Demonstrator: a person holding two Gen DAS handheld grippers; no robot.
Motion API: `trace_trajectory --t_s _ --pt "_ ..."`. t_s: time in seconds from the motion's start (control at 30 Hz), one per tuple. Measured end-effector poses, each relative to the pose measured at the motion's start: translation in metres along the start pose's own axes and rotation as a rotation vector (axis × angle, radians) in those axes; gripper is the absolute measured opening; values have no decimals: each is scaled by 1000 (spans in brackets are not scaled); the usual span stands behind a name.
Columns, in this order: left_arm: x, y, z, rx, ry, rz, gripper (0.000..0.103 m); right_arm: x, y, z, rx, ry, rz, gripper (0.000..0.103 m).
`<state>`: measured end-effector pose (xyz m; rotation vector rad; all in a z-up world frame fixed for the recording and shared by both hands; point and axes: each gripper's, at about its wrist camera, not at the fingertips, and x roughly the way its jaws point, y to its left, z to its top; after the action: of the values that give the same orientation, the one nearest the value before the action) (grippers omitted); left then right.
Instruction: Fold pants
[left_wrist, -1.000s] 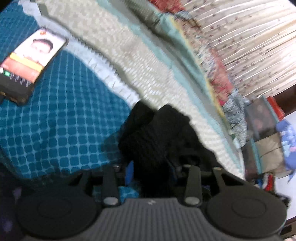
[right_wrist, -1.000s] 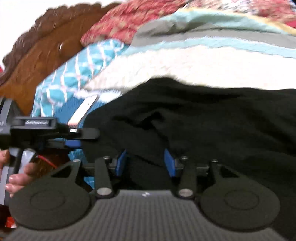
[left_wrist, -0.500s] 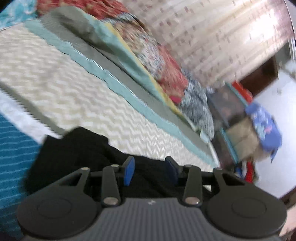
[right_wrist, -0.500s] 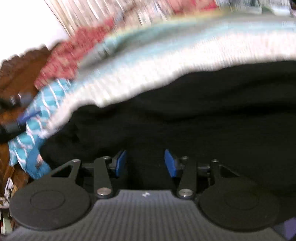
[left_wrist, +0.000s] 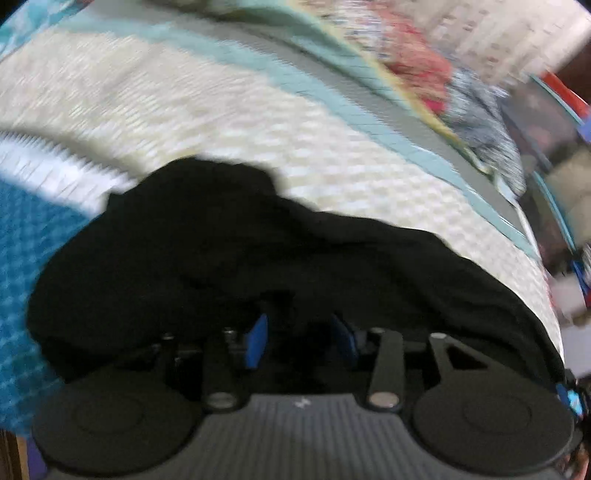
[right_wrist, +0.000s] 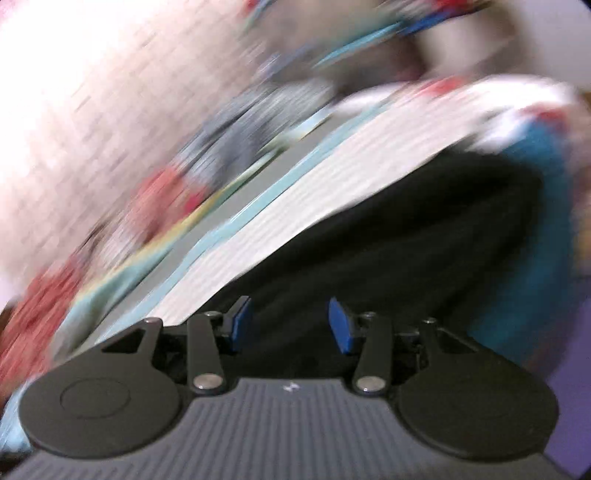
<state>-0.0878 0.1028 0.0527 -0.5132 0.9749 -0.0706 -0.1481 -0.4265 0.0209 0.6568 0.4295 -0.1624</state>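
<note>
Black pants (left_wrist: 229, 254) bunched ahead of left gripper (left_wrist: 301, 341), cloth between its blue pads, grip unclear. Right gripper (right_wrist: 290, 323): likewise over pants, clamp unclear. No legible writing.

The right gripper (right_wrist: 290, 323) fills the bottom of the frame, its two blue fingers (right_wrist: 340, 326) standing apart with the black pants (right_wrist: 406, 240) spread between and beyond them; whether the pads press the cloth cannot be told. The pants run from the lower centre up to the right, lying on a cream bedspread (right_wrist: 332, 162) with a pale blue stripe that slants from lower left to upper right. The whole view is blurred: red patterned fabric (right_wrist: 162, 195) sits at the left, a bright curtain (right_wrist: 74, 92) in the upper left, and teal cloth (right_wrist: 532, 184) at the right edge.
</note>
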Motion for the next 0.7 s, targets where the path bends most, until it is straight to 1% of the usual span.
trace_trajectory --t_s 0.07,0.1,0.13,0.17,0.23,0.3,0.37,0.43,0.5,0.53,0.6,0.67,0.7 --pt "2 -27 0 67 -1 -42 45 -10 -28 23 12 -103 -95 52" --pt "5 -43 1 104 2 -52 53 -11 -38 34 6 -132 -136 53" --pt "9 -56 0 141 4 -46 56 -10 -46 45 -4 -150 -169 53" --pt "15 -68 -2 178 11 -37 56 -6 -55 57 -16 -158 -181 53" --pt "28 -89 -9 219 40 -33 56 6 -64 80 -57 -145 -184 54" --pt "38 -103 -14 237 60 -37 57 23 -66 97 -129 -97 -179 55" --pt "41 -115 -24 283 49 -13 57 39 -69 105 -177 -31 -160 55" --pt "43 -122 -27 308 42 22 57 56 -73 102 -223 60 -152 55" --pt "41 -120 -27 287 39 29 57 67 -69 87 -283 132 -178 56" --pt "41 -117 -26 268 40 31 57 68 -63 75 -323 139 -182 56" --pt "43 -113 -24 229 49 37 57 57 -51 56 -401 105 -187 57" --pt "48 -109 -21 199 69 40 57 40 -46 40 -465 77 -152 59" --pt "52 -108 -19 190 78 44 57 36 -44 33 -481 74 -125 62"
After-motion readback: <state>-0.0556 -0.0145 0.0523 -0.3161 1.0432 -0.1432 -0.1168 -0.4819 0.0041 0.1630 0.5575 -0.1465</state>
